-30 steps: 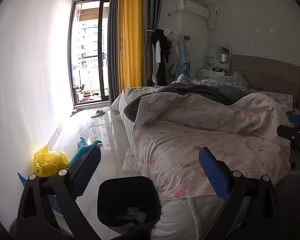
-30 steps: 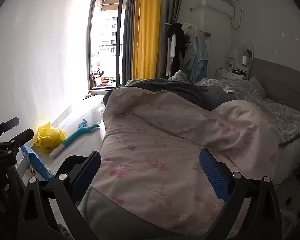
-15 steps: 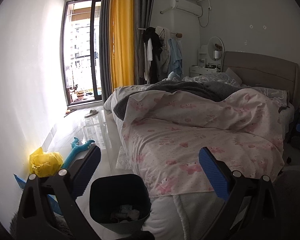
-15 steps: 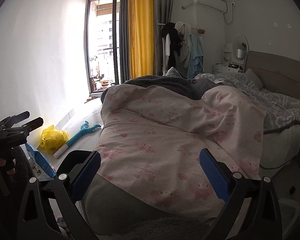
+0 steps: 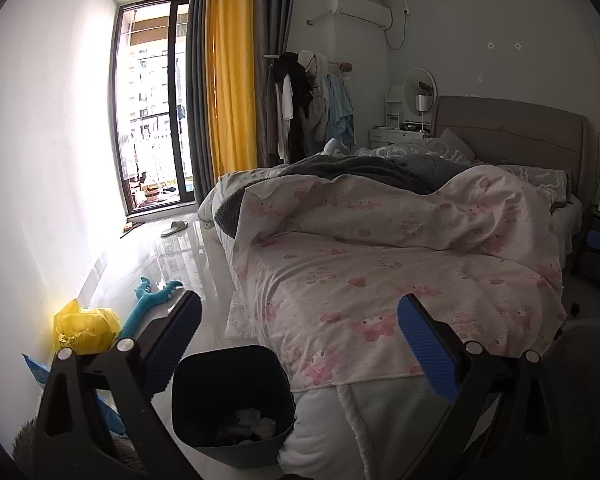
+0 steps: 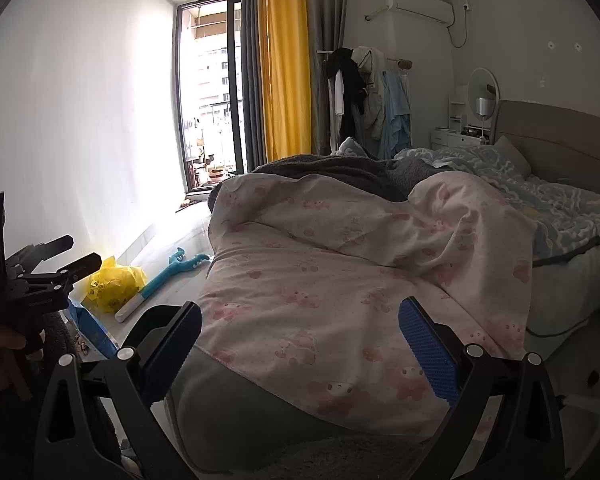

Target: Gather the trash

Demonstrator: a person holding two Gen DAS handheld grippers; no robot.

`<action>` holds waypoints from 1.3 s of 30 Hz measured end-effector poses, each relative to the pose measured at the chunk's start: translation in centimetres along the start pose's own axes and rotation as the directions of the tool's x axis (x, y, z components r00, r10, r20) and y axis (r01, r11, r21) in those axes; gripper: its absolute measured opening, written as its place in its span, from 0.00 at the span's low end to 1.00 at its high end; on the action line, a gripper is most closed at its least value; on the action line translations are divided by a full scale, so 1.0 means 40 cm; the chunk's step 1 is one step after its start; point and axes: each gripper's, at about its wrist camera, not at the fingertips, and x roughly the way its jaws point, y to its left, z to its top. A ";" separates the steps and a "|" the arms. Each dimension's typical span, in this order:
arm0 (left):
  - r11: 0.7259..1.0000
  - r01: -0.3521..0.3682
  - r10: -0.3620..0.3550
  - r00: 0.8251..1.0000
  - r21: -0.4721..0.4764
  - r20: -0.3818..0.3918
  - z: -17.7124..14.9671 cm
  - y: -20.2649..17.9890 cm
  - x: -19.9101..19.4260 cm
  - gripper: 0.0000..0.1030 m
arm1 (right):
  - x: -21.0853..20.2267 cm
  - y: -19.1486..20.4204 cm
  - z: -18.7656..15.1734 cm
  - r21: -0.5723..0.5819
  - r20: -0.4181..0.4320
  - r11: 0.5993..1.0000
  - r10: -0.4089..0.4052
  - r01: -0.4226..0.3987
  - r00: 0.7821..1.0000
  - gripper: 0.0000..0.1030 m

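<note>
Both claws spread wide (empty), trash bin [image 5: 232, 396] just below left claw [image 5: 298, 340], right claw [image 6: 300, 340] over bed [image 6: 340, 280]

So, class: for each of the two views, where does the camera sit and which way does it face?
Left wrist: on the left gripper, low by the bin, facing the bed; own open fingers show.
Right wrist: on the right gripper, above the bed's foot, facing the window; own open fingers show.
Shared: yellow bag, bed, curtain.
</note>
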 end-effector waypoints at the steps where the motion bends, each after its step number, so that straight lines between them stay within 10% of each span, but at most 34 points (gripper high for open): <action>1: 1.000 -0.003 0.003 1.000 -0.001 0.000 -0.001 0.001 0.001 0.97 | 0.000 0.000 0.000 -0.001 -0.001 1.000 0.002 -0.002 1.000 0.97; 39: 1.000 -0.005 0.005 1.000 0.005 -0.029 -0.009 0.003 0.016 0.97 | 0.002 0.001 0.000 0.005 -0.003 1.000 0.005 -0.005 1.000 0.97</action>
